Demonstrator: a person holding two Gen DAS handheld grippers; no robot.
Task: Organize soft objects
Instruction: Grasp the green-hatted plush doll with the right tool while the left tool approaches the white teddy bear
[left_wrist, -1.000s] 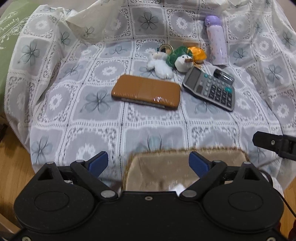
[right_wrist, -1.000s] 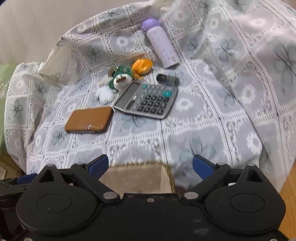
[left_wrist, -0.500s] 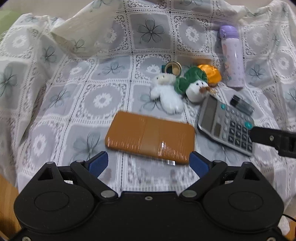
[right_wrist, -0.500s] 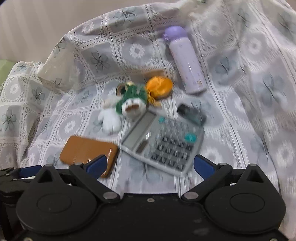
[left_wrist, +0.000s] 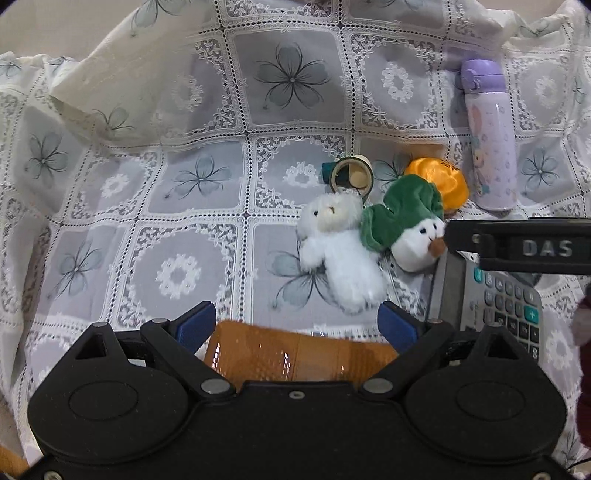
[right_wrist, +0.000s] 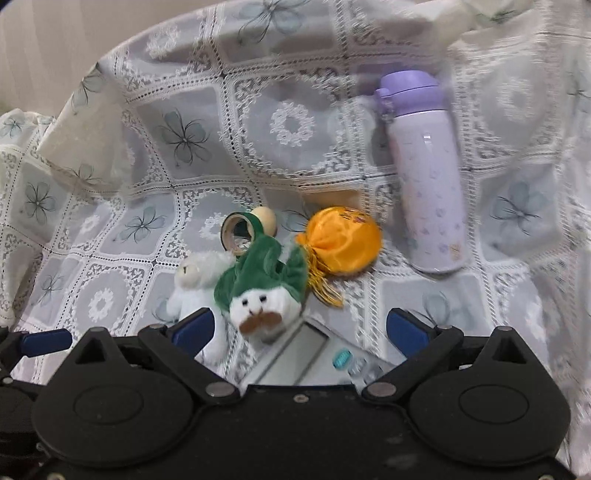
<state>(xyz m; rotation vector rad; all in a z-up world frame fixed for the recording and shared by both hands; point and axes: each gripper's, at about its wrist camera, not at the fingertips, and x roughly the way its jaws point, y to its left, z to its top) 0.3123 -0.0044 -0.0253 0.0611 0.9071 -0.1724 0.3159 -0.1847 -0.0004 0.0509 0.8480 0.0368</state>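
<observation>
A white plush bear (left_wrist: 340, 254) lies on the lace cloth beside a green-hooded plush head (left_wrist: 410, 229) and an orange satin pouch (left_wrist: 443, 182). The same three show in the right wrist view: the bear (right_wrist: 195, 284), the green-hooded head (right_wrist: 264, 291), the pouch (right_wrist: 341, 242). My left gripper (left_wrist: 297, 326) is open and empty, just short of the bear. My right gripper (right_wrist: 299, 328) is open and empty, close in front of the green-hooded head. A right finger (left_wrist: 517, 245) crosses the left wrist view.
A brown case (left_wrist: 295, 360) lies under the left gripper. A calculator (left_wrist: 495, 299) lies to the right, also under the right gripper (right_wrist: 314, 360). A lilac bottle (right_wrist: 424, 173) and a tape roll (right_wrist: 238, 232) lie behind the toys.
Both grippers moved forward over the cloth toward the plush toys. The basket at the near edge has dropped out of view. Both stay open.
</observation>
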